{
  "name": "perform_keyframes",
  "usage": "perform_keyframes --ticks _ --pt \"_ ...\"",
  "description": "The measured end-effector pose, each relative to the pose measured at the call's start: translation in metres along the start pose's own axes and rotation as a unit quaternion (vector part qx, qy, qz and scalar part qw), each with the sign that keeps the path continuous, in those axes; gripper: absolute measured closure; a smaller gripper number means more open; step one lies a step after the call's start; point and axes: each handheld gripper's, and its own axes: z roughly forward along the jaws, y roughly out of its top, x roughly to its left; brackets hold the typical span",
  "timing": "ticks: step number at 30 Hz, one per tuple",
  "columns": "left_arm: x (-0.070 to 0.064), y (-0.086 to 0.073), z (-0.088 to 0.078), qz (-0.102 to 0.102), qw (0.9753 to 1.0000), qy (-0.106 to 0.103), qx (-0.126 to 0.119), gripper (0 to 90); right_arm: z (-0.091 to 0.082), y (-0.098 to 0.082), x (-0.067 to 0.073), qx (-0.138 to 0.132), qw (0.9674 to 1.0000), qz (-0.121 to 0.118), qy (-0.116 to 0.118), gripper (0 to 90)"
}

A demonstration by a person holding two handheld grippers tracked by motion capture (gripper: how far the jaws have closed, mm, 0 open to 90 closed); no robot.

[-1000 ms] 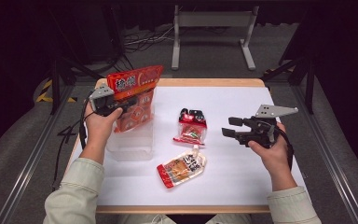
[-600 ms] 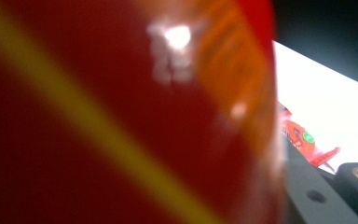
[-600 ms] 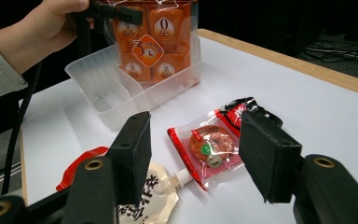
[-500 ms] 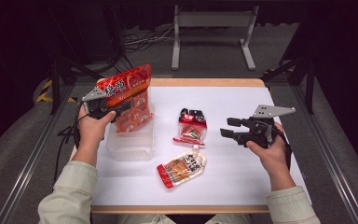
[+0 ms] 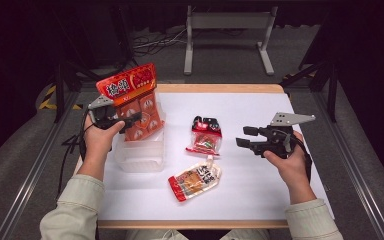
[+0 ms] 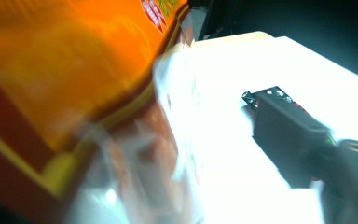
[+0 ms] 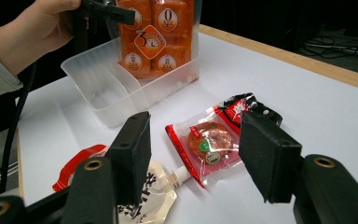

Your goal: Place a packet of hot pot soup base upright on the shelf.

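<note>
Your left gripper [image 5: 130, 120] sits at about nine o'clock on the white table [image 5: 260, 190], beside a tall orange snack bag [image 5: 135, 102] that stands upright in the clear plastic bin [image 5: 140, 155]. Its jaws have just been opening; they now stand apart at the bag's lower half, and whether a pad touches the film cannot be told. In the left gripper view the bag [image 6: 65, 70] is a blurred orange mass close at the left. Your right gripper [image 5: 247, 139] hovers at three o'clock with its jaws wide and nothing between them, pointing toward the table's middle. Just ahead of it, near the centre, lies a small red snack packet [image 5: 205, 140]. At six o'clock from that packet lies a spouted pouch [image 5: 195, 181], flat on the table.
</note>
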Motion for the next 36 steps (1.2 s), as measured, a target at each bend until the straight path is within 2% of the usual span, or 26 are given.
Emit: perform_keyframes --ticks 2,6,9,17,20,24,28,31,34,36 --pt "0.000 0.000 -0.001 0.004 1.0000 0.008 0.004 18.2 0.000 0.000 0.000 0.000 1.0000 0.000 -0.001 44.5" --pt "-0.003 0.001 -0.005 0.011 0.9998 0.015 0.002 12.4 0.000 0.000 -0.001 -0.001 1.0000 0.002 -0.001 44.5" --pt "-0.005 0.001 -0.008 0.014 0.9997 0.017 -0.001 10.8 0.000 0.000 -0.002 0.000 1.0000 0.003 -0.002 44.4" --pt "-0.018 0.003 -0.029 0.024 0.9996 0.017 -0.001 12.4 -0.004 -0.001 -0.005 -0.005 1.0000 0.004 -0.008 43.9" --pt "-0.023 -0.003 -0.038 0.021 0.9994 0.021 0.018 11.5 -0.005 -0.001 -0.006 -0.006 0.9999 0.005 -0.010 43.8" --pt "-0.028 -0.015 -0.050 0.016 0.9996 0.019 0.014 10.6 -0.007 -0.002 -0.007 -0.007 0.9999 0.006 -0.012 43.8" --pt "-0.036 -0.023 -0.061 0.026 0.9994 0.020 0.005 9.7 -0.008 -0.002 -0.009 -0.007 0.9998 0.008 -0.014 43.8" --pt "-0.043 -0.029 -0.070 0.040 0.9989 0.021 0.014 9.5 -0.008 -0.002 -0.008 -0.006 0.9999 0.007 -0.014 43.8" --pt "-0.048 -0.033 -0.079 0.040 0.9990 0.001 0.023 9.6 -0.008 -0.002 -0.009 -0.007 0.9999 0.006 -0.014 43.8" --pt "-0.050 -0.033 -0.083 0.042 0.9989 -0.007 0.021 9.6 -0.007 -0.003 -0.009 -0.005 0.9999 0.006 -0.014 43.8"
